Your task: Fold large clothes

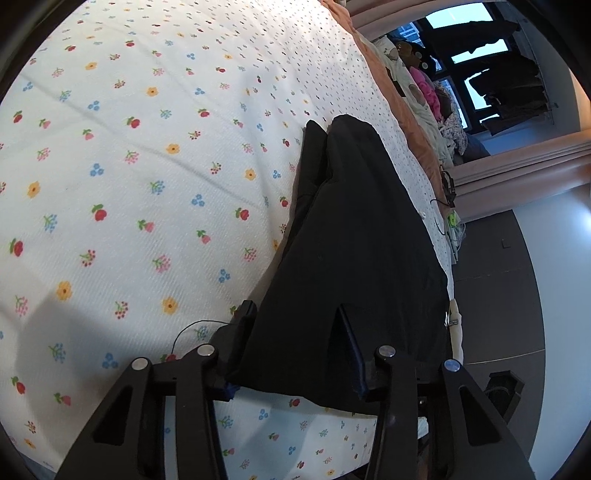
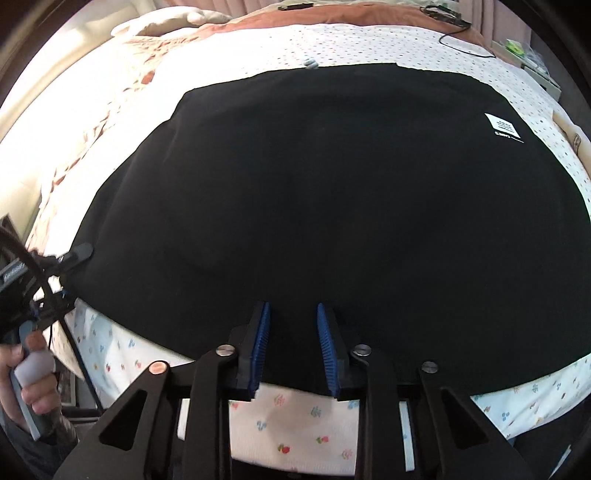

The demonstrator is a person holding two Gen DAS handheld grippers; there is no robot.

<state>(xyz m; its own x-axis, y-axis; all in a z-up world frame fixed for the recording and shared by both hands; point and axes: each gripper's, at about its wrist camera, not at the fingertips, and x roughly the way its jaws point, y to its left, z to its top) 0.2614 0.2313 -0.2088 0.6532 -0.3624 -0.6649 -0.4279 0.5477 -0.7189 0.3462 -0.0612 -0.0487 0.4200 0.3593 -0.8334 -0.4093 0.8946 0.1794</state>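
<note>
A large black garment (image 2: 332, 192) lies spread flat on a bed with a floral sheet (image 1: 129, 166). It bears a white label (image 2: 504, 130) near its far right corner. In the left wrist view the garment (image 1: 351, 240) runs along the bed's right edge. My left gripper (image 1: 295, 314) is open, its fingers straddling the garment's near corner. It also shows at the left of the right wrist view (image 2: 79, 254), at the garment's left edge. My right gripper (image 2: 293, 314) is open, its blue-padded fingers (image 2: 260, 347) resting over the garment's near hem.
A brown blanket (image 2: 258, 22) and pillows lie at the bed's far end. A black cable (image 2: 465, 40) lies on the sheet beyond the garment. A pile of clothes (image 1: 439, 107) sits past the bed by dark windows. Grey floor (image 1: 498, 295) runs along the bed's edge.
</note>
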